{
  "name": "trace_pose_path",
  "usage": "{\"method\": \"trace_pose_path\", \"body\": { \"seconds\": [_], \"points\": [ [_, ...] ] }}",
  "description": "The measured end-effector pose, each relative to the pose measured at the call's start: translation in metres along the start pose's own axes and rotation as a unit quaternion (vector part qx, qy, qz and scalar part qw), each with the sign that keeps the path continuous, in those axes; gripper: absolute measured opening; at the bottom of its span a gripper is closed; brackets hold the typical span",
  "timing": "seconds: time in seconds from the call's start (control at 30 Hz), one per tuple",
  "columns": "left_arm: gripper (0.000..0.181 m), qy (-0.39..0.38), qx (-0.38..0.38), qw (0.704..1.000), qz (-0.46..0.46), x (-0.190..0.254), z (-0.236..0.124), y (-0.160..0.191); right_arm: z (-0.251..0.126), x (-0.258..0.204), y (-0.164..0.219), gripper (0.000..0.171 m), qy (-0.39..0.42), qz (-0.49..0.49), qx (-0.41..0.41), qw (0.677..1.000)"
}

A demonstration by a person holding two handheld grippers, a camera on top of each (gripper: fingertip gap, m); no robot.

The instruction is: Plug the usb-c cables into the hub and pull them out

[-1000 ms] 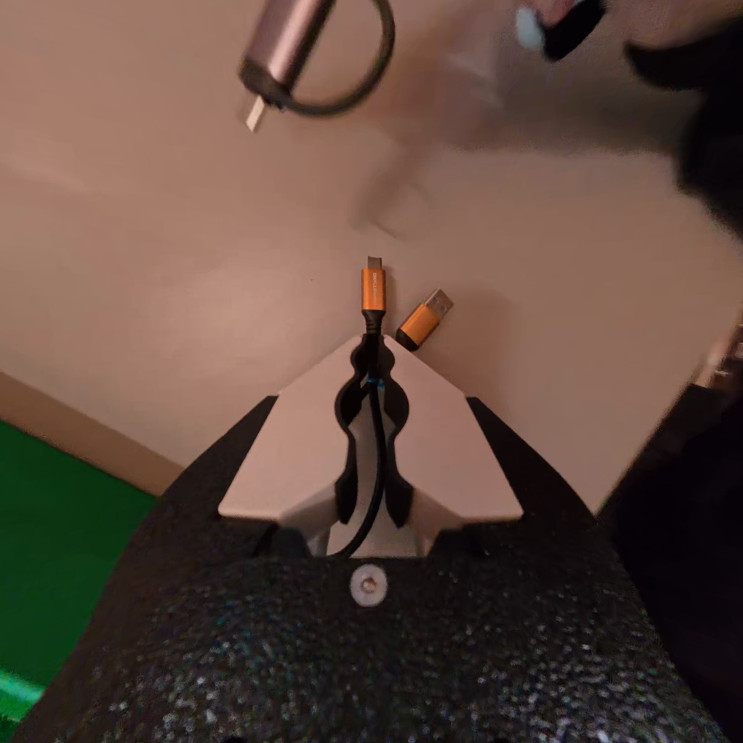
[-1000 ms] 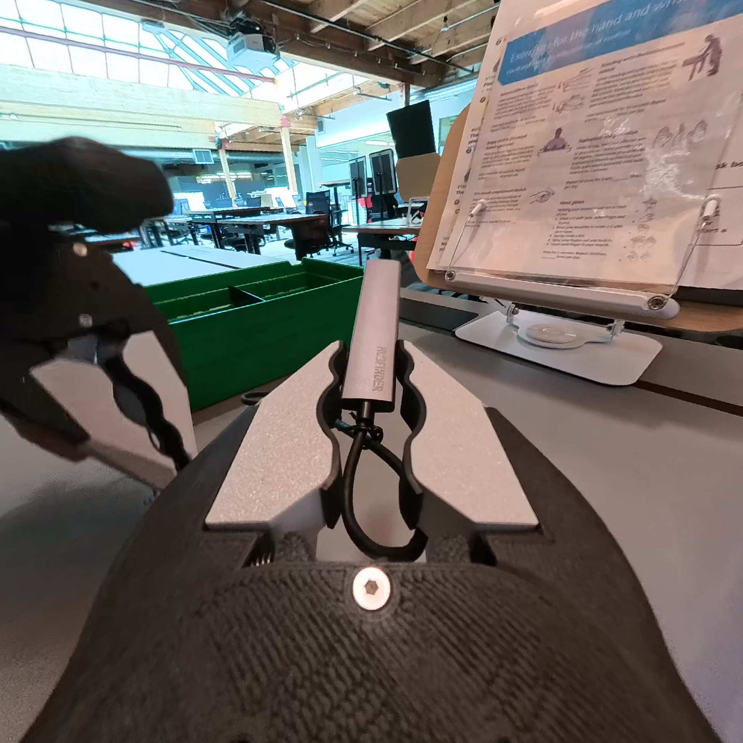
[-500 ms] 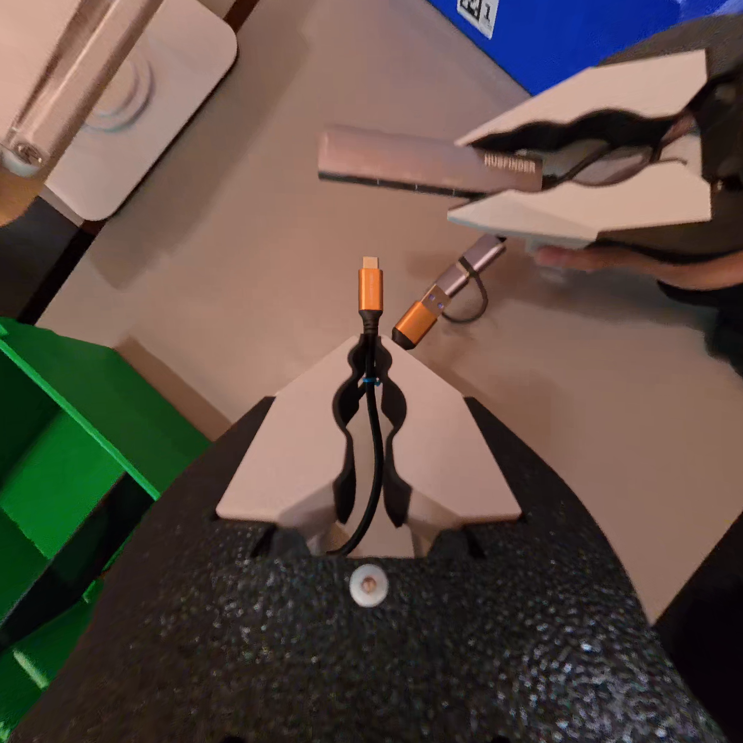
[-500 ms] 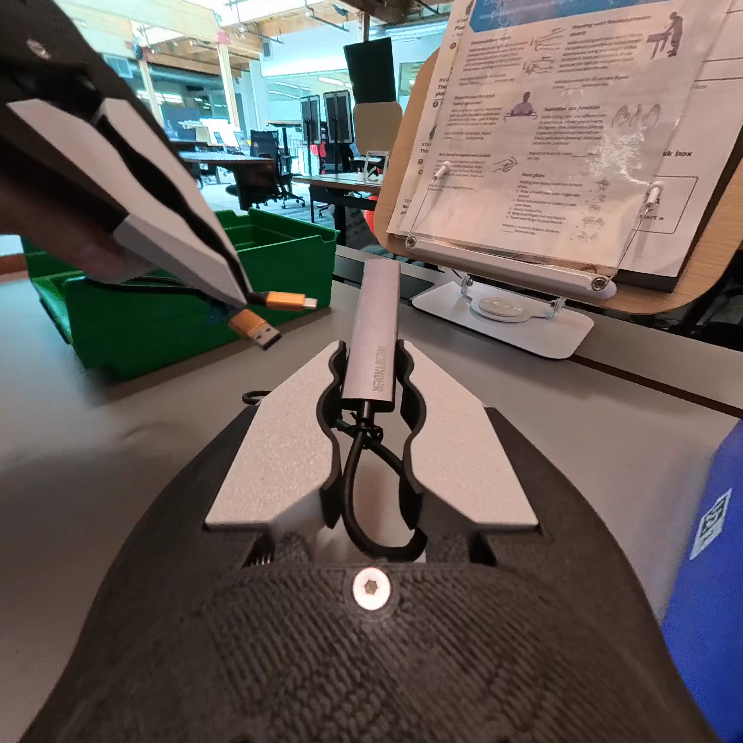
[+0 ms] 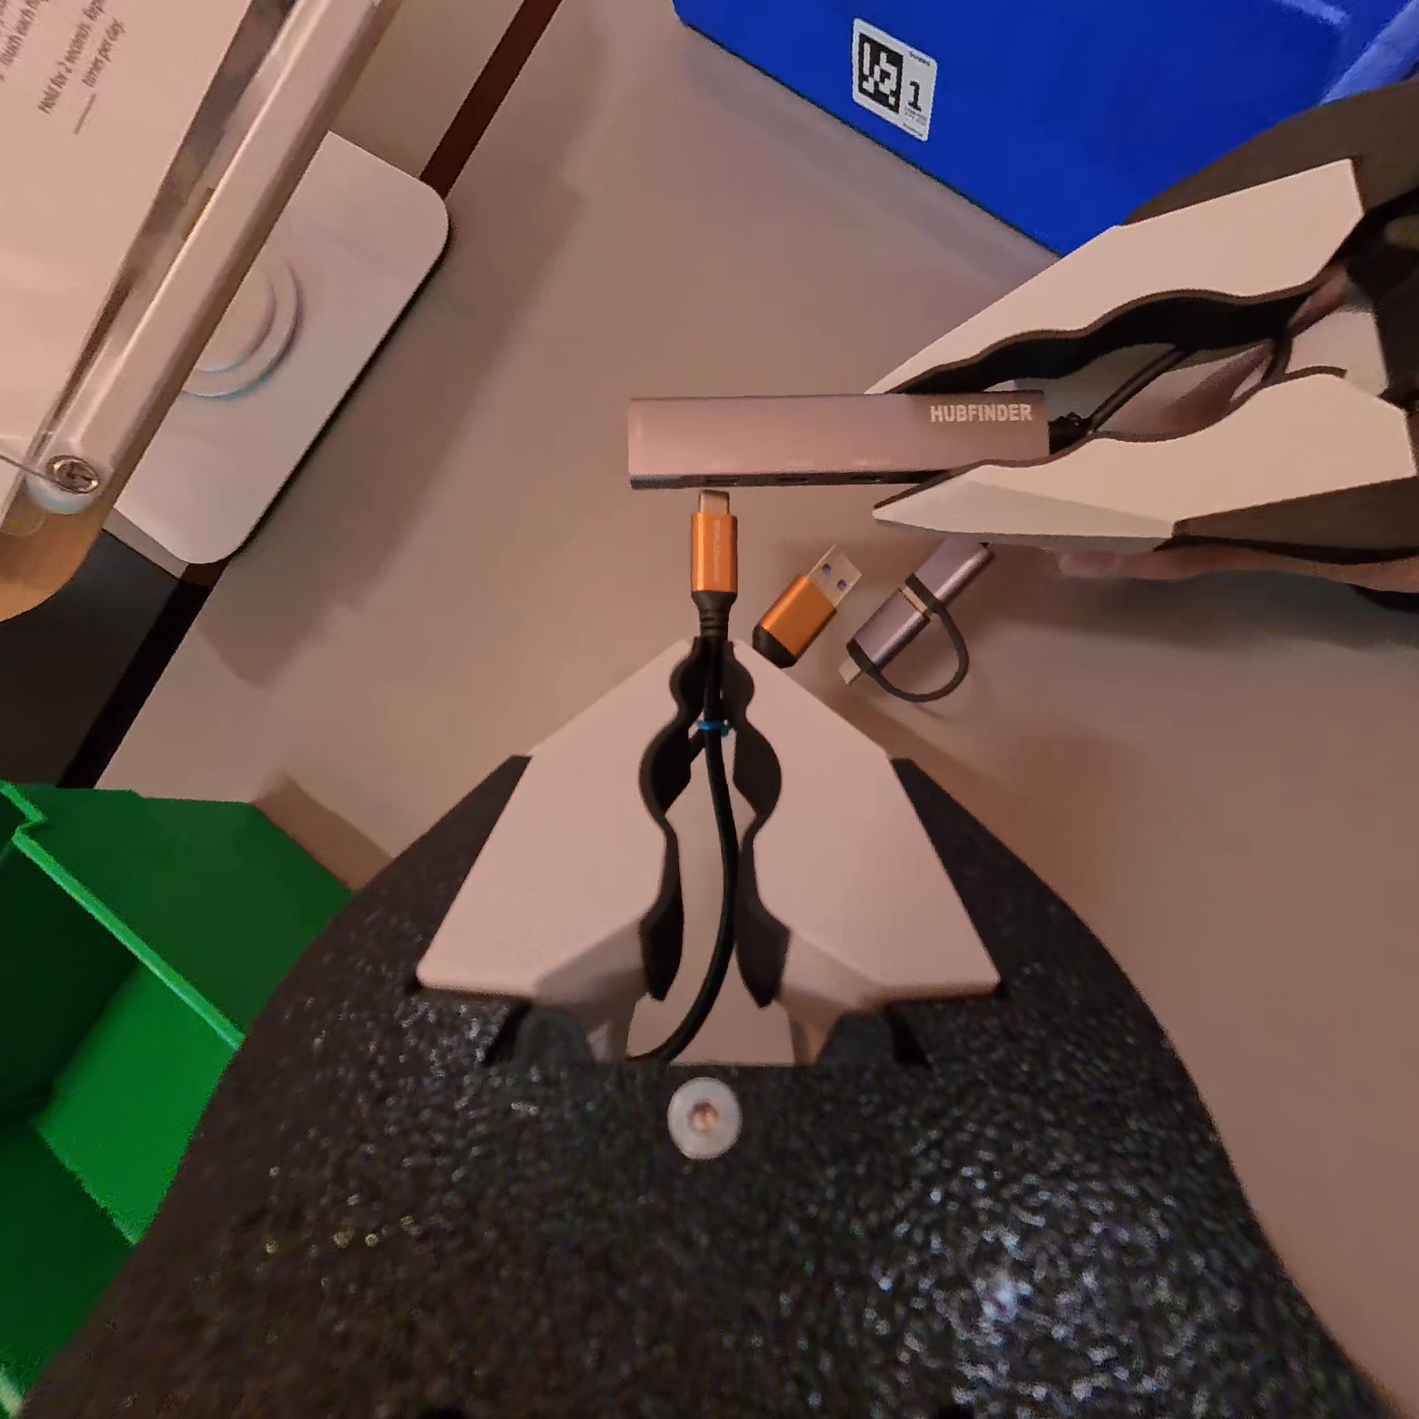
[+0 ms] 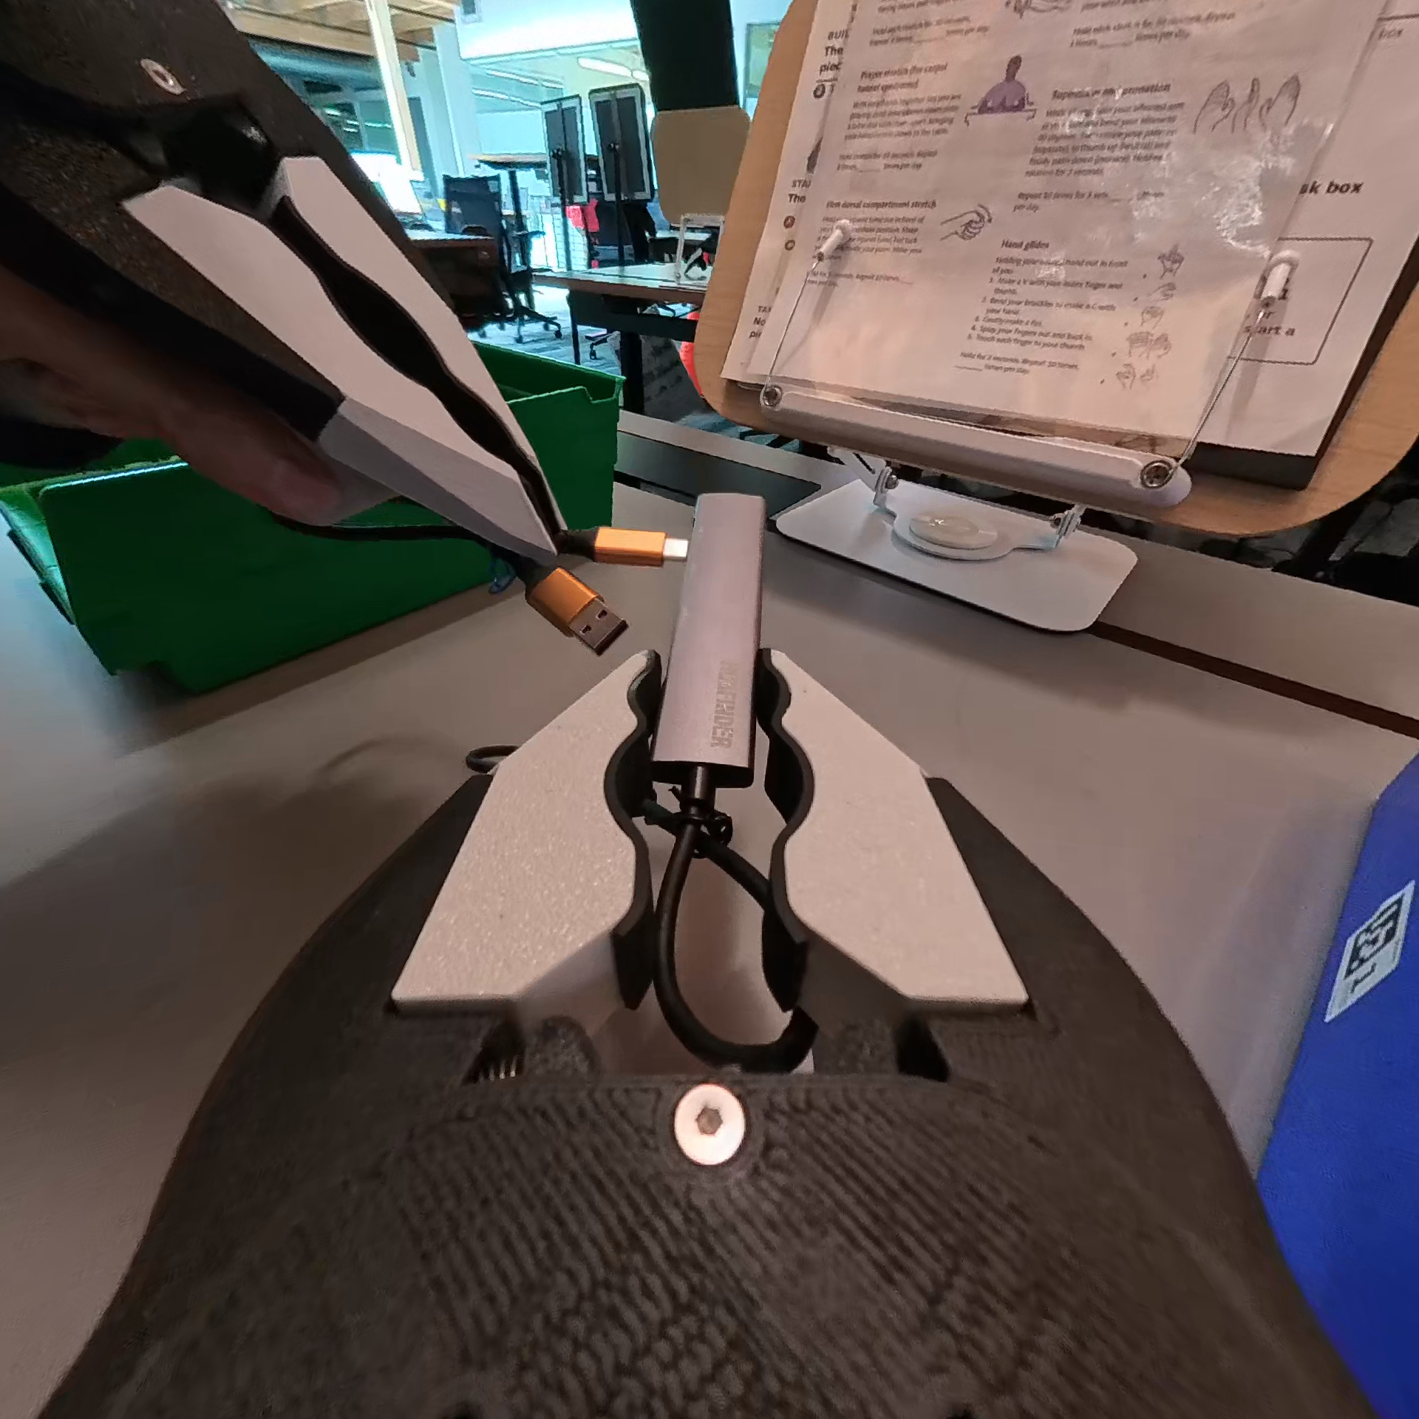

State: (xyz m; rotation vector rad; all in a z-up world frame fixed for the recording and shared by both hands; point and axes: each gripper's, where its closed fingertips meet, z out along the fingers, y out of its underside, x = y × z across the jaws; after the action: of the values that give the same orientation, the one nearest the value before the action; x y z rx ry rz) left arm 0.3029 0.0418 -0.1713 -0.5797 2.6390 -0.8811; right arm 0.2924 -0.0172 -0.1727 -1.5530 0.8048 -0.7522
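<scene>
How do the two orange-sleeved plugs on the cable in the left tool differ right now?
The USB-C plug has a slim rounded tip; the USB-A plug has a wider, flat rectangular one. The USB-C plug sticks straight out past the tips of the left tool, tip at the side of the hub held in the right tool; the USB-A plug hangs loose at an angle, aimed at nothing. Both share orange sleeves and black cable.

Pale grey tabletop point(image 6: 998, 768) fills mid frame. Green plastic bin point(image 6: 253, 583) at left; blue plastic bin point(image 6: 1359, 1075) at right edge. Wooden document stand on white base point(image 6: 960, 553) at upper right. Beyond, upper left: daylit open office, dark desks point(image 6: 614, 280), wheeled chairs.
</scene>
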Motion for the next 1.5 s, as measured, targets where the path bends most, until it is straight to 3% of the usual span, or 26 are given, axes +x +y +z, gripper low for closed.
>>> {"method": "trace_pose_path", "body": {
  "seconds": [0.03,0.9,1.33,1.5],
  "points": [
    [0.001,0.004,0.004,1.0,-0.003,0.0,0.0,-0.001,0.0,0.001,0.001,0.024,0.0,0.002,-0.001,1.0],
    [0.001,0.03,-0.005,0.999,-0.023,0.005,0.003,0.007,0.002,-0.004,0.005,0.024,0.002,-0.066,-0.013,0.998],
    [0.0,0.012,0.047,0.999,-0.019,0.001,-0.002,-0.01,0.0,0.001,-0.002,0.024,0.002,-0.015,0.008,1.0],
    [0.002,-0.035,0.126,0.99,0.06,-0.001,0.001,-0.035,-0.005,0.017,-0.007,0.024,0.013,0.1,0.045,0.994]
  ]
}}
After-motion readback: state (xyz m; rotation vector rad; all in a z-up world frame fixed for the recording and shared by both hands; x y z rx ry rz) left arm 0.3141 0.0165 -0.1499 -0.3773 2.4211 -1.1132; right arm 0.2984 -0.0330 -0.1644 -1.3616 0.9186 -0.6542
